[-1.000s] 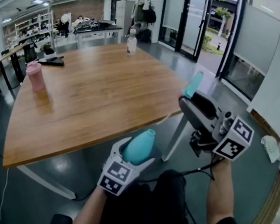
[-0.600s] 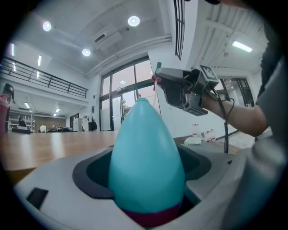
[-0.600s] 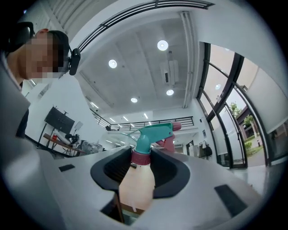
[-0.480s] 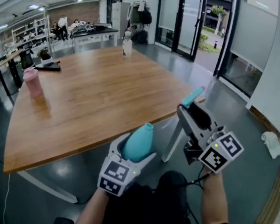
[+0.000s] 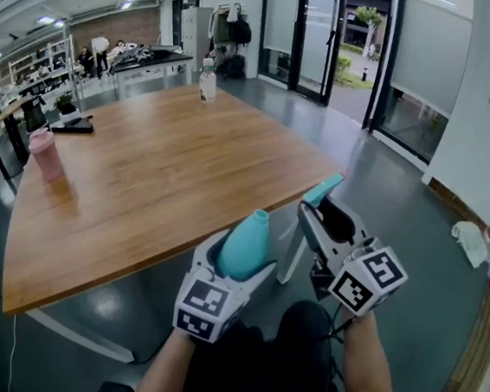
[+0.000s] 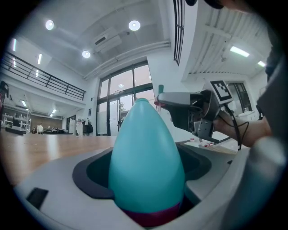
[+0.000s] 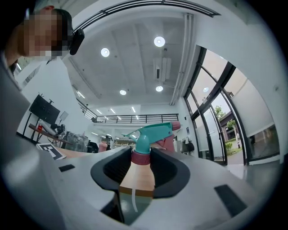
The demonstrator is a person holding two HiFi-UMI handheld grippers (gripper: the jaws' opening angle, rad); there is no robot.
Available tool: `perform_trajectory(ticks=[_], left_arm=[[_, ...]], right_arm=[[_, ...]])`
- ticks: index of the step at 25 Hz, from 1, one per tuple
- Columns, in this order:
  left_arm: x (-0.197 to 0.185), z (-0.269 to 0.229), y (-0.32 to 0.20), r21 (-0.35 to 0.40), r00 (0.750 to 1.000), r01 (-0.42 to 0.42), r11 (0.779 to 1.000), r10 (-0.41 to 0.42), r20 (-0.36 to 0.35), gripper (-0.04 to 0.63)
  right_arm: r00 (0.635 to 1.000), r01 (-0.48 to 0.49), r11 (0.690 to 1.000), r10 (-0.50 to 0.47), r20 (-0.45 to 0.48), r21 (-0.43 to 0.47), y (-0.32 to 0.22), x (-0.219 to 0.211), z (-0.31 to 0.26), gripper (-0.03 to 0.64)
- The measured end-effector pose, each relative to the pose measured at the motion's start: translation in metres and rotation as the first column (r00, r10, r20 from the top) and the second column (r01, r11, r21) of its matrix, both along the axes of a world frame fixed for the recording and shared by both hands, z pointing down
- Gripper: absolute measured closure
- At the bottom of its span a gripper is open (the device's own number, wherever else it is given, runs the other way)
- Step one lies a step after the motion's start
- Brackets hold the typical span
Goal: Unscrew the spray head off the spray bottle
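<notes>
Between the jaws of the right hand-held gripper (image 5: 320, 215) the spray head (image 7: 150, 131) is pinched by its magenta collar with the dip tube (image 7: 134, 197) dangling free, so it looks already off. The left hand-held gripper (image 5: 237, 257), just beside it and not touching, is clamped around the spray bottle (image 5: 245, 241), rounded end aimed at the counter (image 5: 139, 184). Only a pink bottle (image 5: 46, 156) and a clear bottle (image 5: 207, 85) sit far across it, so nothing's really in the way.
</notes>
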State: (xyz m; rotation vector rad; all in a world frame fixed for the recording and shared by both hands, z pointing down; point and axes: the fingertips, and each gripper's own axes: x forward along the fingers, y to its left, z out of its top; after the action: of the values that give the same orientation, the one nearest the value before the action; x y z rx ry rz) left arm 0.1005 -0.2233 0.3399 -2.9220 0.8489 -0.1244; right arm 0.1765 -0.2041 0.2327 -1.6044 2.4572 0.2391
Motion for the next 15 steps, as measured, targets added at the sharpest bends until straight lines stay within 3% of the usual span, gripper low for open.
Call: perform_trajectory(ticks=[15], left_arm=[[0.021,-0.006,0.000,-0.003,0.999,-0.038,0.999,0.037,-0.027,0.164]], right_arm=[[0.985,-0.156,0.988,0.154,-0.079,-0.016,0.004,0.007,0.024,0.474]])
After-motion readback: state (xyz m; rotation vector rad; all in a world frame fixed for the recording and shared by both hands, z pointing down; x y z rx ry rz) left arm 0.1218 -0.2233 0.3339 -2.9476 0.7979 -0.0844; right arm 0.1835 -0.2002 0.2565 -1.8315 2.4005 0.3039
